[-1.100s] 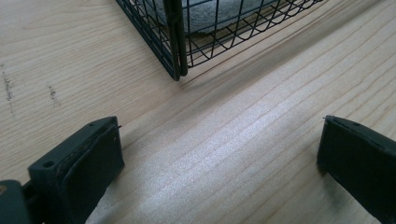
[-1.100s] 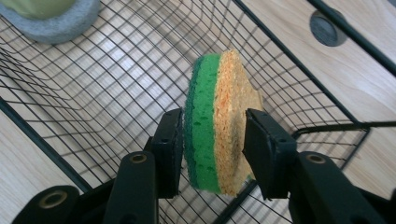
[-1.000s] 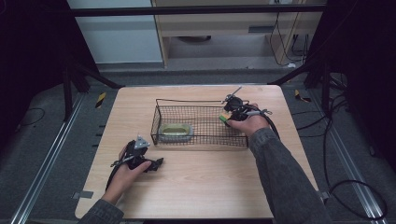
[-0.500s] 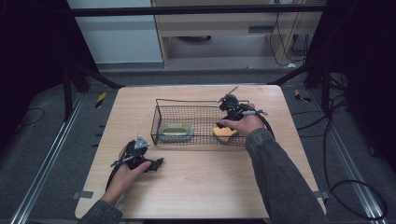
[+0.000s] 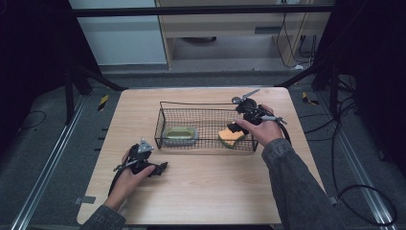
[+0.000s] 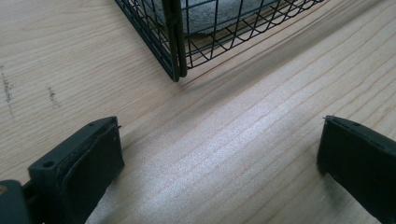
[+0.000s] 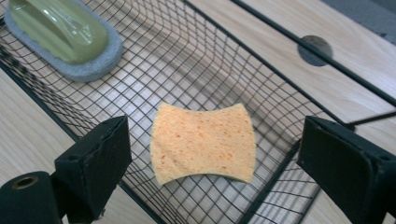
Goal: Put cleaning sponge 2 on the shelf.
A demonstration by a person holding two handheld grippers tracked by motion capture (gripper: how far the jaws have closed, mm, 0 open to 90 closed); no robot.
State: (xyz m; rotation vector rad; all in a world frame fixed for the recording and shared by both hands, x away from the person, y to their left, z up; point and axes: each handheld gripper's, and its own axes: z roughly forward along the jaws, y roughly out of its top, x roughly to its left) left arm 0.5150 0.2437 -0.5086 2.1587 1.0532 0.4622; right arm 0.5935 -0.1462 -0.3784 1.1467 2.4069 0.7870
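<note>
My right gripper [image 7: 210, 172] hung with jaws spread wide over the orange, waisted sponge [image 7: 204, 143] — it lay flat in the black wire basket [image 5: 206, 120], apart from a green-topped grey scrubber [image 7: 63, 35]. My left gripper [image 6: 219, 158] gaped empty above the pale wooden table [image 5: 201, 187].

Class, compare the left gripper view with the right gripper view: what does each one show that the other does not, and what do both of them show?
Left gripper view alone: open jaws over bare wooden table, a basket corner post, and the grey edge of something behind the mesh.

Right gripper view alone: an orange sponge lying flat on the basket floor, a green-topped grey scrubber farther along the basket, and a round grey disc on the tabletop beyond.

Both: the black wire basket, the light wood table, and wide-open black jaws with nothing between them.
</note>
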